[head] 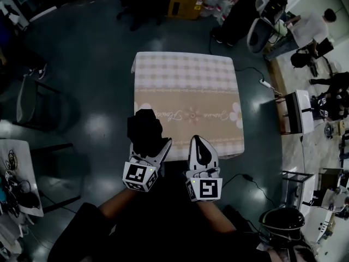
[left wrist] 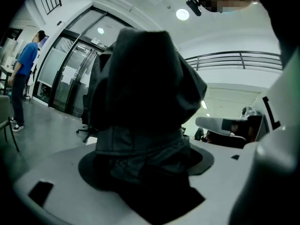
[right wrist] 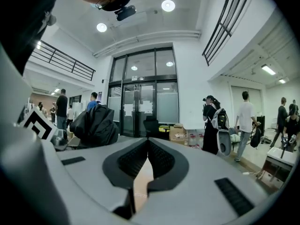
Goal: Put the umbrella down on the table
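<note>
A black folded umbrella (head: 144,131) stands upright in my left gripper (head: 151,149), which is shut on its lower part, just over the near left edge of the table (head: 185,81). The table has a checked and beige floral cloth. In the left gripper view the umbrella (left wrist: 145,97) fills the middle, bunched dark fabric squeezed in the left gripper (left wrist: 150,172). My right gripper (head: 199,142) hangs beside it at the table's near edge, shut with nothing in it. In the right gripper view the right gripper (right wrist: 147,150) shows its pads together, and the umbrella (right wrist: 96,125) appears to its left.
Dark chairs (head: 32,105) stand left of the table, and a white bench with cables (head: 13,173) is at the near left. A cardboard box (head: 182,1) sits beyond the table. A power strip (head: 265,83) and equipment lie on the floor at right. People (right wrist: 243,121) stand around.
</note>
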`<state>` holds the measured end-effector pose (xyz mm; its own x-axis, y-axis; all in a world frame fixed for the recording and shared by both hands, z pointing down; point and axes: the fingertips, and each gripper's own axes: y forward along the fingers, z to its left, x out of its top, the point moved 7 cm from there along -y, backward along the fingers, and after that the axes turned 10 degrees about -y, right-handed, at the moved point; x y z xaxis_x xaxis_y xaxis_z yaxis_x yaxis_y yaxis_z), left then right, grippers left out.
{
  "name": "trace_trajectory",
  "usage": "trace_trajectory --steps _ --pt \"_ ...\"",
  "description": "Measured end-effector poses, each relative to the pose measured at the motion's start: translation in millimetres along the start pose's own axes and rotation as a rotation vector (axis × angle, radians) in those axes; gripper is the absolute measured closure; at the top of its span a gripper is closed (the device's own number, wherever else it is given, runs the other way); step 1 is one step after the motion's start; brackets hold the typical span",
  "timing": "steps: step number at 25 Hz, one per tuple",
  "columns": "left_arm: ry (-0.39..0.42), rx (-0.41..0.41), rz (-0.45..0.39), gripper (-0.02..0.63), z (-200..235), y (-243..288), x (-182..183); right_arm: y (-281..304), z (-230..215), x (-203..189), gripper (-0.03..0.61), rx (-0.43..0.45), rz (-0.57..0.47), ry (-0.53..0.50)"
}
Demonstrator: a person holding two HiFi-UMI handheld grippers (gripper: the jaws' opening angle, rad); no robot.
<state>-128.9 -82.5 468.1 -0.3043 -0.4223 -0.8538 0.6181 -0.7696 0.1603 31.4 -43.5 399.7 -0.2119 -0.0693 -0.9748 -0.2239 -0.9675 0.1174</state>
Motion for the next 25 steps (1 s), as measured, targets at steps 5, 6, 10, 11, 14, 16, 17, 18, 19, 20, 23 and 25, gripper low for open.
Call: trace_trajectory --steps 5,6,10,11,14,16,17,18,19,20,23,25 --pt "0.002 0.038 0.02 0.238 3 41 1 36 -32 -15 0.561 0.02 0.0 0.038" --pt "-0.001 0.04 0.032 0.238 3 49 -1 41 -39 -17 0.561 0.026 0.005 0.038" --pt "-0.022 0.08 0.091 0.238 12 79 -13 66 -58 -30 0.561 0.062 0.038 0.027" --pt "-0.028 0.095 0.106 0.238 15 85 -17 71 -61 -34 0.561 0.07 0.051 0.016" --pt "-0.035 0.133 0.141 0.238 27 107 -27 91 -72 -48 0.561 0.1 0.081 0.015" --pt "-0.035 0.156 0.161 0.238 37 122 -31 104 -82 -58 0.561 0.107 0.092 0.04" --pt "-0.033 0.166 0.171 0.238 42 129 -33 111 -88 -61 0.561 0.099 0.092 0.047" --pt "-0.029 0.175 0.182 0.238 47 136 -37 117 -92 -63 0.561 0.089 0.089 0.046" --pt "-0.026 0.186 0.194 0.238 52 142 -42 122 -96 -64 0.561 0.083 0.086 0.042" --pt "-0.025 0.197 0.207 0.238 56 148 -47 128 -99 -66 0.561 0.083 0.085 0.041" --pt "-0.053 0.229 0.249 0.238 64 166 -63 145 -101 -72 0.561 0.1 0.087 0.054" --pt "-0.083 0.249 0.282 0.238 70 175 -74 155 -100 -72 0.563 0.121 0.072 0.054"
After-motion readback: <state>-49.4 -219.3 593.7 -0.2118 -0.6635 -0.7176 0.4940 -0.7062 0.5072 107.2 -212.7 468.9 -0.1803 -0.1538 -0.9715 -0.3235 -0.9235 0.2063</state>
